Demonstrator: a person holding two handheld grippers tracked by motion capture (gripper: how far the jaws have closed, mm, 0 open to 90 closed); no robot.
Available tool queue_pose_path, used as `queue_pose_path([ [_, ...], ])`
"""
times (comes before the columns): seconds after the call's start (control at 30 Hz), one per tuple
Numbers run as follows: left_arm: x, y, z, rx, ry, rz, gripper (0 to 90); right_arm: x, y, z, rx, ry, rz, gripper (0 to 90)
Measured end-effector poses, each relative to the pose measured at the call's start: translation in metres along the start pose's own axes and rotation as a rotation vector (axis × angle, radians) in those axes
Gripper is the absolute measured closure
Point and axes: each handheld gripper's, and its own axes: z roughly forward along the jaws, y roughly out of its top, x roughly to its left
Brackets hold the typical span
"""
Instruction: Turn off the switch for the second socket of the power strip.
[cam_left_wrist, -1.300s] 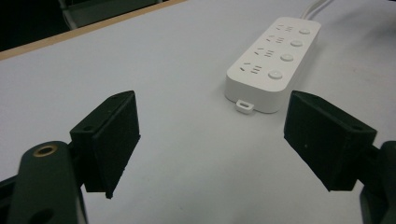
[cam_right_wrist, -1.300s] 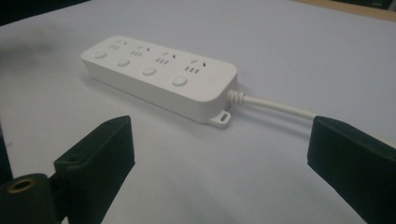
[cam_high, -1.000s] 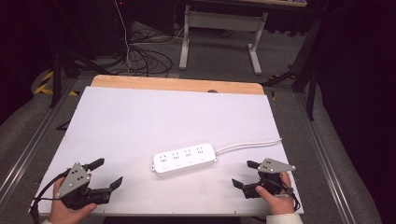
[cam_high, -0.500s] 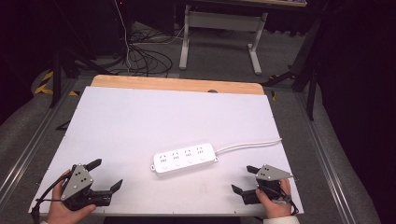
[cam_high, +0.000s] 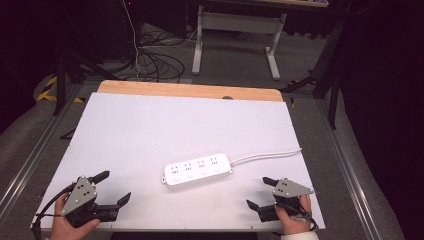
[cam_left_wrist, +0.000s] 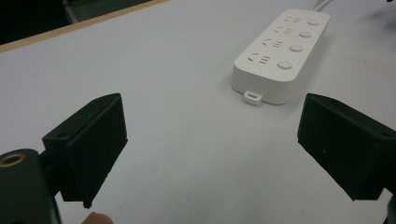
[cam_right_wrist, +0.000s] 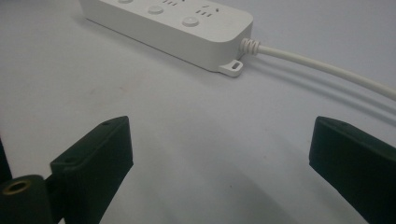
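From the high view: white power strip lies flat mid-table, cord trailing right. Left gripper near-left, right gripper near-right, both well apart from it, jaws wide, holding nothing.

Left gripper view: strip far right, mounting tab end nearest. Rigid plastic shell, likely light, smooth so may slip; grab across the short width.

Right gripper view: strip far, cord exits right. Cord is floppy, poor handle; take the body near the strain relief.

Black hand-held gripper, grey plate
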Motion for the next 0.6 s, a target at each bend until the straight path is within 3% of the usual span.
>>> queue_pose_path([
  [0.17, -0.0002, -0.0001, -0.0001, 0.001, 0.000, 0.006, 8.7, 0.0012, 0.0005, -0.0004, -0.002, 0.022, -0.015, 5.6],
  [0.6, 0.0012, -0.0005, -0.0001, 0.001, 0.015, 0.005, 8.7, 0.0008, 0.0004, -0.0019, -0.014, 0.016, -0.012, 5.5],
])
